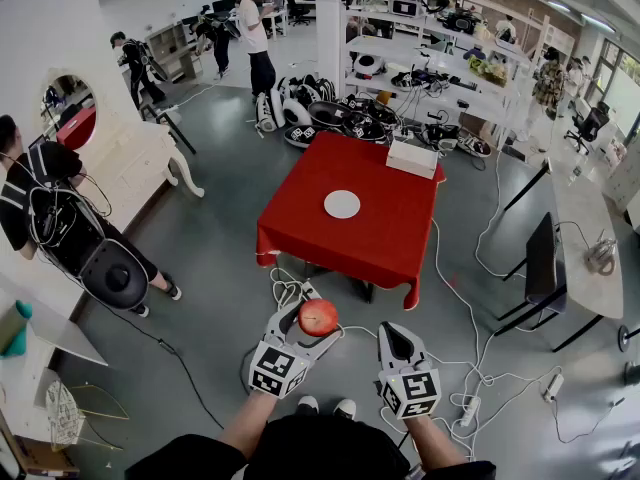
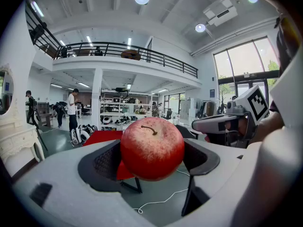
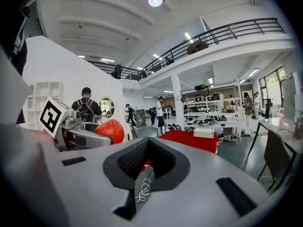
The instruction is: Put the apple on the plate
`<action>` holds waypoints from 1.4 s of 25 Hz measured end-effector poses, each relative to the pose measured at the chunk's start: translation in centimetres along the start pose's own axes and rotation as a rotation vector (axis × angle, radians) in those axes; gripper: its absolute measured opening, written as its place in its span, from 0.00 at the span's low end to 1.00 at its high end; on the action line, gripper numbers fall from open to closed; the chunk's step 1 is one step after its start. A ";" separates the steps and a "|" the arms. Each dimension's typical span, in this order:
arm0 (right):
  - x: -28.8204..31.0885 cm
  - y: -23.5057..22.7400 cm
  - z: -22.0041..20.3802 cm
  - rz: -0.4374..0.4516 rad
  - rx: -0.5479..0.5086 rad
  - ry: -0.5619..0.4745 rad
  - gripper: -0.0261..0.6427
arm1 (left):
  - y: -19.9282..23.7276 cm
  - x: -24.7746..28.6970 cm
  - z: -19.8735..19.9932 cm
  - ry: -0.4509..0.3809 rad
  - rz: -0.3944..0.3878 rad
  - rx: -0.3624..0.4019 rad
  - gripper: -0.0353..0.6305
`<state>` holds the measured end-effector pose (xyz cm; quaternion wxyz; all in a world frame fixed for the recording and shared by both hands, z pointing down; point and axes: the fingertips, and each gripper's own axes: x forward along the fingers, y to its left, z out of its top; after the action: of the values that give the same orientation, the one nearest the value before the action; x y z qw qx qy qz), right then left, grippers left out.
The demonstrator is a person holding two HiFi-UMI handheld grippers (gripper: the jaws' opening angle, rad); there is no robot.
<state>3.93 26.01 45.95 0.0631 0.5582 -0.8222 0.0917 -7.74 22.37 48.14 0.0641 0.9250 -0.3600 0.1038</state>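
My left gripper [image 1: 308, 314] is shut on a red apple [image 1: 318, 317], held stem up over the grey floor a little short of the table. In the left gripper view the apple [image 2: 152, 149] fills the gap between the two dark pads. A small white plate [image 1: 342, 204] lies near the middle of the red-clothed table [image 1: 390, 238], well ahead of both grippers. My right gripper [image 1: 393, 330] hovers beside the left one with its jaws together and nothing in them. The right gripper view shows the apple [image 3: 110, 130] off to its left.
A white box [image 1: 412, 158] sits at the table's far right corner. Cables [image 1: 470, 368] trail over the floor around the table's near side. A pile of black and white gear [image 1: 340, 118] lies behind it. A person [image 1: 60, 218] stands at left, a desk [image 1: 580, 258] at right.
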 end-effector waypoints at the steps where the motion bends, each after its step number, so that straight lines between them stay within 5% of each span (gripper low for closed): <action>1: 0.2 0.1 0.0 0.000 -0.002 0.001 0.05 | 0.1 -0.1 0.0 0.001 0.000 0.000 0.66; 35: -0.8 -1.3 -1.1 0.053 0.033 -0.010 0.06 | -2.1 1.6 -0.7 0.023 0.004 0.015 0.66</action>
<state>5.48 26.50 46.93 0.0473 0.5378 -0.8353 0.1038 -5.30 23.03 49.08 0.0611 0.9234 -0.3603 0.1172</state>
